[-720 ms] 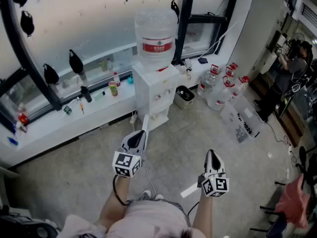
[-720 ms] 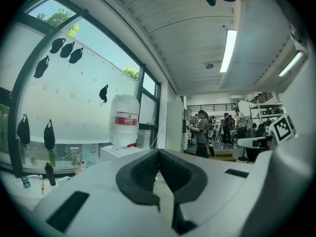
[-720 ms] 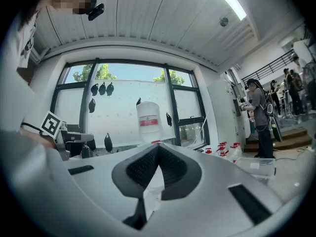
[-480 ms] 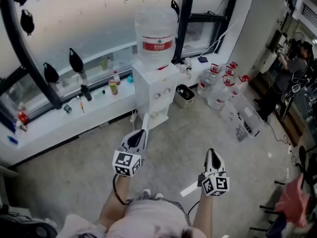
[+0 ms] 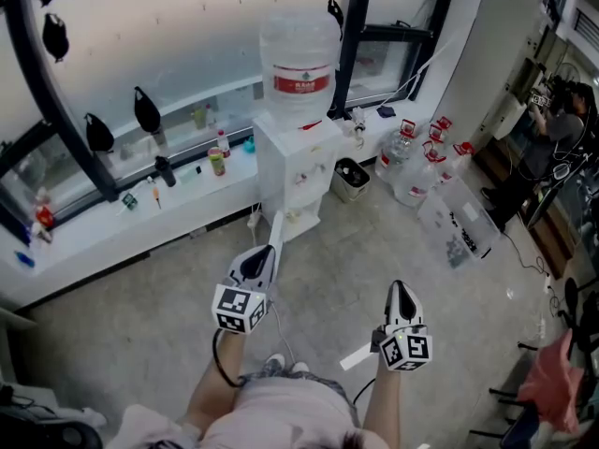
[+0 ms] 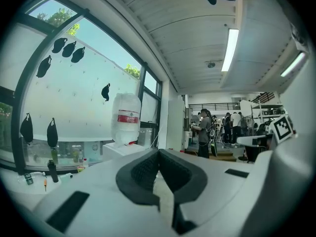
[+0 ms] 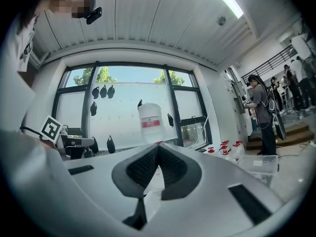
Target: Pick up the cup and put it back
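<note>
Left gripper (image 6: pixel 158 153): jaws together, empty, held level. Right gripper (image 7: pixel 158 148): likewise (nothing between the pads). Ahead, across the floor (image 5: pixel 140 316): water dispenser (image 5: pixel 292 171) bearing a bottle (image 5: pixel 299 64), beside the sill (image 5: pixel 112 227). Cup: cannot be told among the small sill items.

Person's got both bare forearms (image 5: pixel 211 396) stretched out in front, well apart, everything pointing level. The white plastic left gripper (image 5: pixel 258 258) has its dark ribbed pads (image 6: pixel 148 168) pinched together on nothing, and the white plastic right gripper (image 5: pixel 401 294) is the same, jaws together and empty
</note>
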`<control>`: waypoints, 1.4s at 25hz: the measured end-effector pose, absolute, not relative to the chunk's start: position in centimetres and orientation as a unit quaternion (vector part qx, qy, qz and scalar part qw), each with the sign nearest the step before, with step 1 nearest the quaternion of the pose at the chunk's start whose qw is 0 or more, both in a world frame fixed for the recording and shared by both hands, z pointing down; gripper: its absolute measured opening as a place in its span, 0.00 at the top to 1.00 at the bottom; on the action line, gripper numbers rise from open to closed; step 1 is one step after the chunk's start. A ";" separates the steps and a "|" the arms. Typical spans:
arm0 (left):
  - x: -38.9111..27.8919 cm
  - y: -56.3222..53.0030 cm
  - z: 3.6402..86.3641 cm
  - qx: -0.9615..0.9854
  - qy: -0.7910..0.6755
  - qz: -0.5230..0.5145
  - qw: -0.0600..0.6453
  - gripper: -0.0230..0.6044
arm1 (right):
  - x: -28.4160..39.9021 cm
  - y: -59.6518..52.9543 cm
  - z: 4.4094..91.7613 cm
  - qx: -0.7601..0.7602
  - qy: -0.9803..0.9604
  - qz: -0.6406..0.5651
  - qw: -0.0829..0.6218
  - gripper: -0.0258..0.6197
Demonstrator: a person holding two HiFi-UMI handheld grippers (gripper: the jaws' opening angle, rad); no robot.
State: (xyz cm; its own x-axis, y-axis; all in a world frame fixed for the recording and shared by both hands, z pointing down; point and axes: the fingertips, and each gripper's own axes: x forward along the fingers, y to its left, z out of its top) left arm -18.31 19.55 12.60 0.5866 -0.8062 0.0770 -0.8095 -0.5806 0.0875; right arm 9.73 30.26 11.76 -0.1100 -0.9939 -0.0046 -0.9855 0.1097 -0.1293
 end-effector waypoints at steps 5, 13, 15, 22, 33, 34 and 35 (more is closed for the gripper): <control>-18.3 19.8 12.8 0.889 -0.453 0.016 0.059 0.92 | 9.1 30.4 11.7 -0.654 0.751 -0.055 0.065 0.93; -18.6 19.8 13.1 0.891 -0.450 0.017 0.061 0.92 | 7.3 30.4 12.3 -0.633 0.768 -0.067 0.068 0.77; -18.7 19.8 13.1 0.891 -0.450 0.016 0.062 0.92 | 7.2 30.3 12.1 -0.630 0.769 -0.070 0.077 0.62; -18.9 19.8 13.2 0.892 -0.447 0.019 0.064 0.92 | 6.8 30.4 10.9 -0.631 0.768 -0.056 0.093 0.29; -19.4 19.0 14.0 0.903 -0.424 0.027 0.066 0.92 | 5.7 30.4 11.9 -0.651 0.750 -0.069 0.095 0.23; -19.4 18.9 14.3 0.904 -0.421 0.029 0.065 0.92 | 5.6 30.4 12.1 -0.652 0.749 -0.069 0.096 0.23; -19.4 18.8 14.5 0.906 -0.417 0.032 0.064 0.92 | 5.4 30.4 12.2 -0.654 0.747 -0.068 0.097 0.23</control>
